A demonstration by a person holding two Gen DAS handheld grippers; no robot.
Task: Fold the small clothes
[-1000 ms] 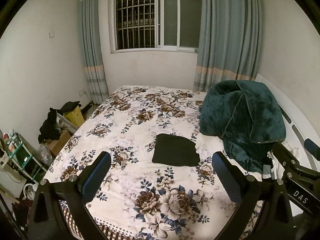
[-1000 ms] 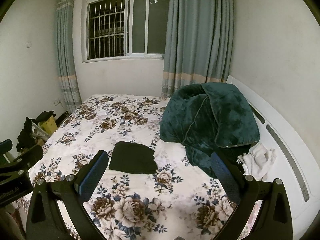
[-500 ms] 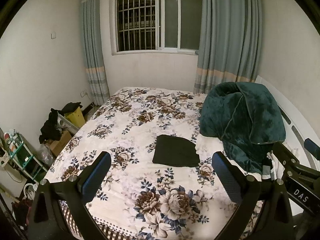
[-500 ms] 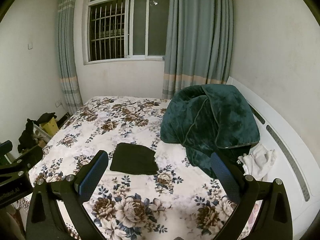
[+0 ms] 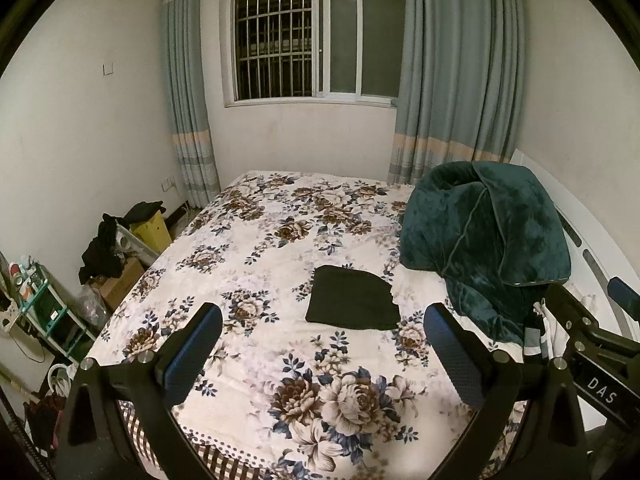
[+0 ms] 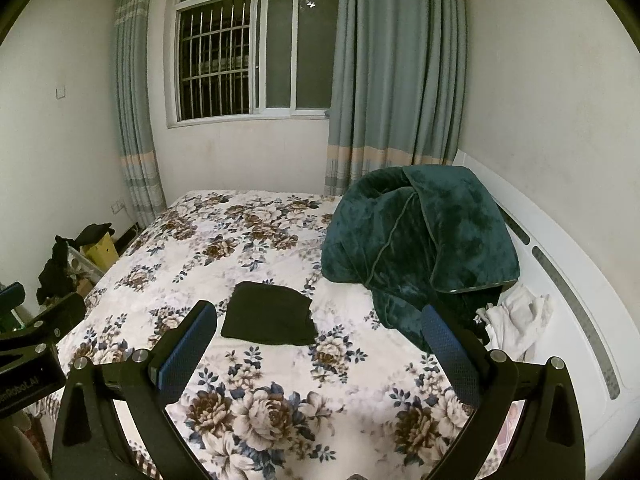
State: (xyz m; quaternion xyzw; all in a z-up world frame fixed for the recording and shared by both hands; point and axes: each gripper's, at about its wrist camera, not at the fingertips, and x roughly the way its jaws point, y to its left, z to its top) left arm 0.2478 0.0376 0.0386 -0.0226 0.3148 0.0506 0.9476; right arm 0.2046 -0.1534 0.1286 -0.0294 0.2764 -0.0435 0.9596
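Note:
A small black garment (image 5: 352, 299) lies folded flat in the middle of the floral bed sheet (image 5: 256, 248); it also shows in the right wrist view (image 6: 269, 313). My left gripper (image 5: 322, 322) is open and empty, held above the near edge of the bed, well short of the garment. My right gripper (image 6: 318, 324) is also open and empty, level with it and to its right. The right gripper's side shows at the right edge of the left wrist view (image 5: 588, 328).
A dark green plush blanket (image 5: 484, 236) is heaped at the bed's right side against the white headboard (image 6: 568, 280). A white cloth (image 6: 516, 316) lies beside it. Boxes, dark clothes (image 5: 102, 248) and a small shelf (image 5: 36, 304) stand on the floor at left.
Both views have tilted up and drawn back a little from the bed. The garment has not moved. Both grippers stay open.

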